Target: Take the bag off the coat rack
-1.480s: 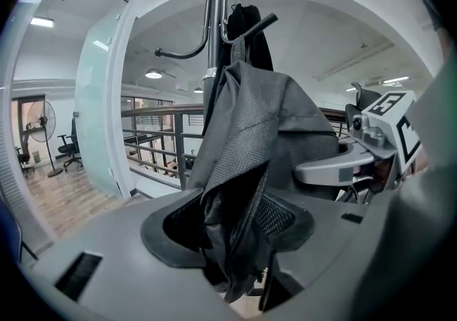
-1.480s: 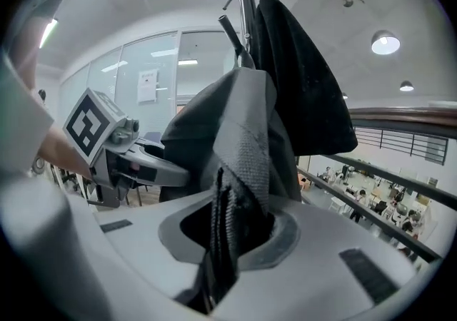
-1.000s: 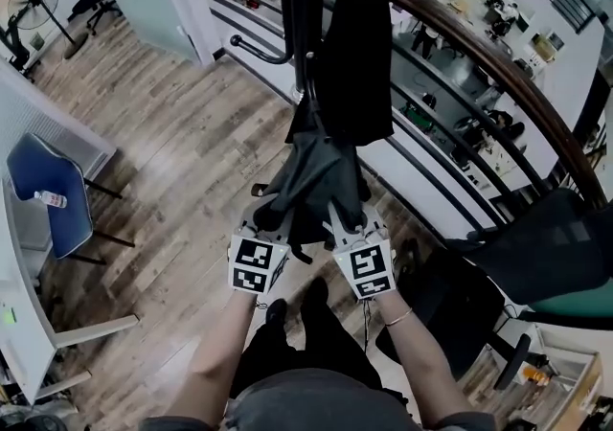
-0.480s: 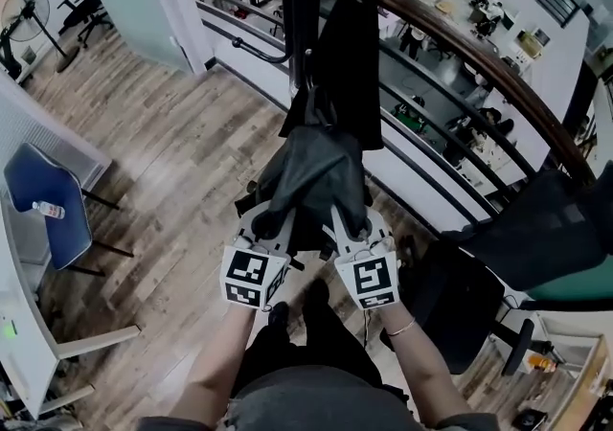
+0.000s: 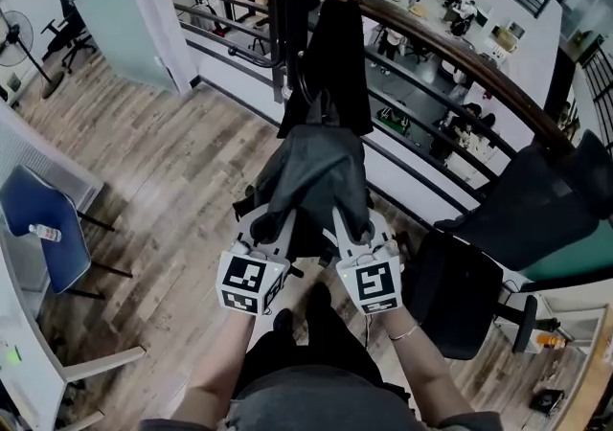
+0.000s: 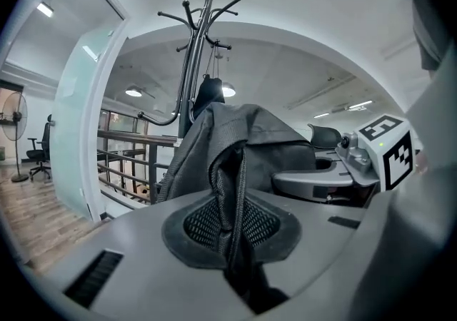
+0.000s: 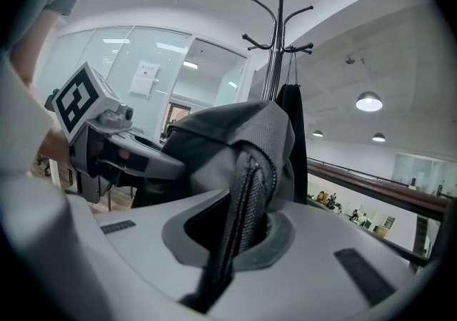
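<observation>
Bag, dark grey crumpled fabric with mesh lining, runs lengthwise from just before the coat rack toward the person. The left gripper and right gripper each clamp its near edge.

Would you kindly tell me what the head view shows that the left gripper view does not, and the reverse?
Only the head view shows the blue chair with a bottle on it, and the person's forearms. Only the left gripper view shows the top hooks of the coat rack and the bag fabric pinched shut in the left gripper. Both show the dark bag, the rack's pole and the right gripper.
</observation>
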A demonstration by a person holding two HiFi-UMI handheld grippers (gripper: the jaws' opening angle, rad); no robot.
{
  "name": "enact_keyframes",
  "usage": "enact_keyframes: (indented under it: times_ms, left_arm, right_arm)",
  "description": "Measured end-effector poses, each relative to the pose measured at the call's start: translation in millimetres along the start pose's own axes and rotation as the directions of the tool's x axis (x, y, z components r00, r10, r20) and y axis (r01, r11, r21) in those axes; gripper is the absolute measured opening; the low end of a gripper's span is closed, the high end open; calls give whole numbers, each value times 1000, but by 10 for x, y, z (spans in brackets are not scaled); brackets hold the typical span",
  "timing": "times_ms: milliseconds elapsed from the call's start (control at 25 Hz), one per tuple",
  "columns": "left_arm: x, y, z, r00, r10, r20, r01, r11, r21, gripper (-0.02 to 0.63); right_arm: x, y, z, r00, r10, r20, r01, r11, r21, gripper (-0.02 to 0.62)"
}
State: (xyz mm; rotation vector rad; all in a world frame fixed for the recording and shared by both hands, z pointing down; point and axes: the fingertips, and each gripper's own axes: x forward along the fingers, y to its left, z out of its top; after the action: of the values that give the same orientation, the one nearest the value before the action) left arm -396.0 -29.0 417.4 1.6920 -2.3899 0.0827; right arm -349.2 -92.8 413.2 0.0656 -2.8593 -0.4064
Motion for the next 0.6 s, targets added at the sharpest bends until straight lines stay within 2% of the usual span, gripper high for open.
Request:
enact_keyframes:
  times_ms: [360,600]
  left_arm:
    - [-279,-163,22,992,-124,16,124,992,28,55]
    - [-383,-415,36,970,-244,19,243,968,63,55]
  right_arm:
    - [-347,237,44,993,-110,-33,112,993,47,12]
    - [-690,298,23,974,-218,-62,223,972,78,12]
